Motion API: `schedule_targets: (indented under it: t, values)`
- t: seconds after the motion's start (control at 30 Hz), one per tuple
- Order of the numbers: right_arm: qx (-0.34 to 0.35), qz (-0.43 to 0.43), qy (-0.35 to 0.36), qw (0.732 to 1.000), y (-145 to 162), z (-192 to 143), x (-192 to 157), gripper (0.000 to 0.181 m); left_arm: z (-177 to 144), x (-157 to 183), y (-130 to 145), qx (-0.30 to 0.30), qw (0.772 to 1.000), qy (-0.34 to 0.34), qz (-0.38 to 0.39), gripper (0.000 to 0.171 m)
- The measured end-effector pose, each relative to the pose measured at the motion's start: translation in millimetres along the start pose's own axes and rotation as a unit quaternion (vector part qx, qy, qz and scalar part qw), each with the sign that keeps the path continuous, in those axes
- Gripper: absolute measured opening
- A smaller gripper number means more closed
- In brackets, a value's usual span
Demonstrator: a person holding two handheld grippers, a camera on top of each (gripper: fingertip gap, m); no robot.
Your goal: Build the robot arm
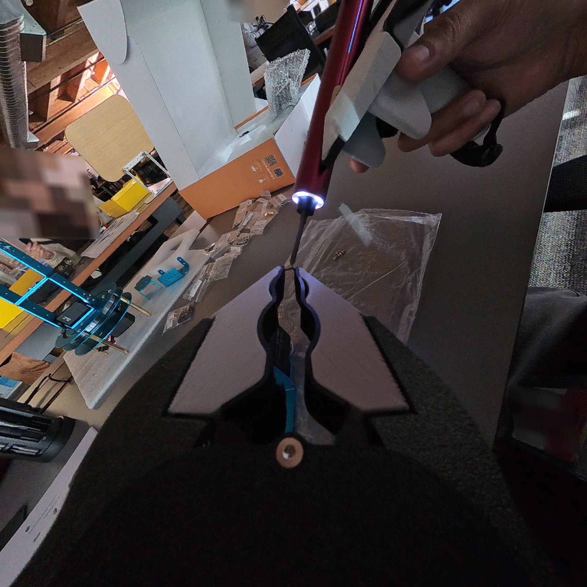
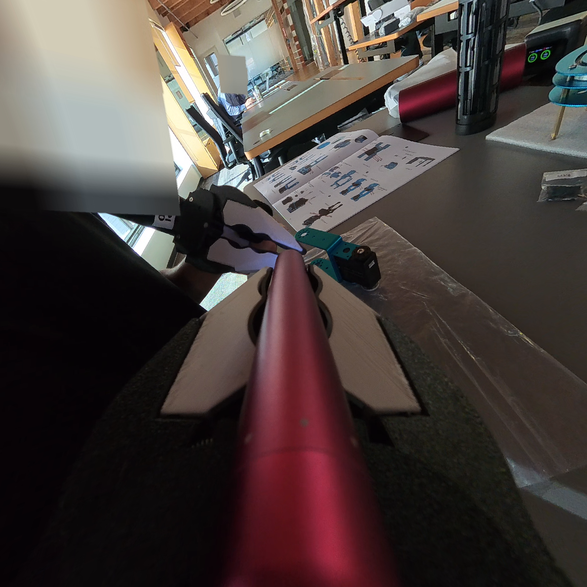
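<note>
My left gripper is shut at the tips on a small dark piece, too small to identify. Through the gap between its fingers I see a blue bracket with a black servo lying below. My right gripper is shut on a red electric screwdriver. In the left wrist view the screwdriver has its light ring lit, and its thin bit comes down to my left fingertips. The right wrist view shows the left gripper meeting the screwdriver's tip, beside the bracket and servo.
A clear plastic bag with a few small brass screws lies on the grey table. Small hardware bags, an orange-and-white box, blue brackets and a blue disc assembly lie left. An open manual and a black cylinder lie beyond. My right fingertips sit around 6 cm from my left ones.
</note>
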State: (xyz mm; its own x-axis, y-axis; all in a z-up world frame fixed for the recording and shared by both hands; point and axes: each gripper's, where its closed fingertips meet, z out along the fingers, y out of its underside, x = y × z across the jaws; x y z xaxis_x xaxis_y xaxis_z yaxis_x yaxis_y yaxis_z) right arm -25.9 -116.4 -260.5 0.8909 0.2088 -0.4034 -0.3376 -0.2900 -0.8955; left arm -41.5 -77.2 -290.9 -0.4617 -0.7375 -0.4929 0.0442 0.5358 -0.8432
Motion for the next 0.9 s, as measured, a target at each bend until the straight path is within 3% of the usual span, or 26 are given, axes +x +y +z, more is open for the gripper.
schedule_targets:
  t: [0.37, 0.9]
  values:
    - [-0.006, -0.04, 0.024, 0.999, -0.1, -0.5, 0.2, 0.022, -0.1, -3.5, 0.7, -0.001, 1.0, -0.009, -0.017, 0.004]
    - [0.006, -0.03, 0.014, 0.999, 1.5, 0.1, -2.6, 0.022, 0.4, -2.4, -2.3, 0.002, 1.0, -0.009, -0.025, 0.004]
